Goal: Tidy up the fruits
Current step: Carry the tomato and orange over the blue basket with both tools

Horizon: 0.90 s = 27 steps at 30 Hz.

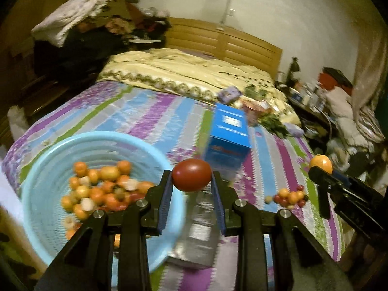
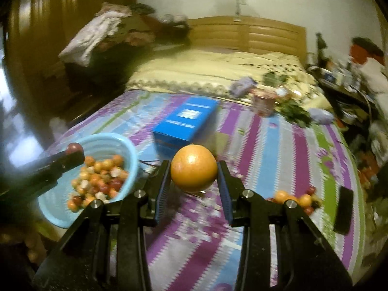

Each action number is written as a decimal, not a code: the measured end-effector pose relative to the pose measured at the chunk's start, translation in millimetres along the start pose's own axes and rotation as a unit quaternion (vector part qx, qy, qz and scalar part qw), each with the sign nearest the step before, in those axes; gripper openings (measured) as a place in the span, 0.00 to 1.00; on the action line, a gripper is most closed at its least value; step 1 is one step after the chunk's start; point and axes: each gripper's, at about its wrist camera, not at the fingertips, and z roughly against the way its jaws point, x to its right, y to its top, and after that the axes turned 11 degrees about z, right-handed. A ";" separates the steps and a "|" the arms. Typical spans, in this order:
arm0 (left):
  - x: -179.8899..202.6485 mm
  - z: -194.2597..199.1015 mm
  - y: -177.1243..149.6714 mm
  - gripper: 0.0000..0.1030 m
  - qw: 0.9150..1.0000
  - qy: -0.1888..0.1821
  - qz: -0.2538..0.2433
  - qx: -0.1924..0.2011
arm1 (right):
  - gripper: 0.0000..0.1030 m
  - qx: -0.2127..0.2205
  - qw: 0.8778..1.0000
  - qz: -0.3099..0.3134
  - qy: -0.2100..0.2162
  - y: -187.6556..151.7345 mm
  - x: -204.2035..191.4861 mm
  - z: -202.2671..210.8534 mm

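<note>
1. My left gripper [image 1: 191,181] is clamped on a dark red tomato [image 1: 192,174], which sits between the fingertips above the right rim of the light blue basket [image 1: 43,169].
2. My right gripper [image 2: 194,177] is closed on an orange fruit [image 2: 194,168], held over the striped bedsheet [image 2: 278,140].
3. The basket holds a heap of small orange and red fruits [image 1: 101,189].
4. A loose cluster of small fruits [image 1: 289,196] lies on the sheet, well right of the basket.
5. A blue box [image 2: 184,123] lies on the sheet beyond both grippers.
</note>
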 end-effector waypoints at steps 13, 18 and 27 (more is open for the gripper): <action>-120.0 12.8 22.7 0.31 0.995 0.062 0.075 -0.005 | 0.37 -0.043 0.992 0.056 0.108 36.5 -97.7 -55.9; -150.2 8.4 27.3 0.31 0.992 0.084 0.089 -0.023 | 0.37 -0.077 0.983 0.067 0.150 40.5 -127.3 -75.8; -200.3 -9.3 24.5 0.31 0.986 0.097 0.118 -0.067 | 0.37 -0.137 0.972 0.069 0.179 37.5 -151.9 -103.8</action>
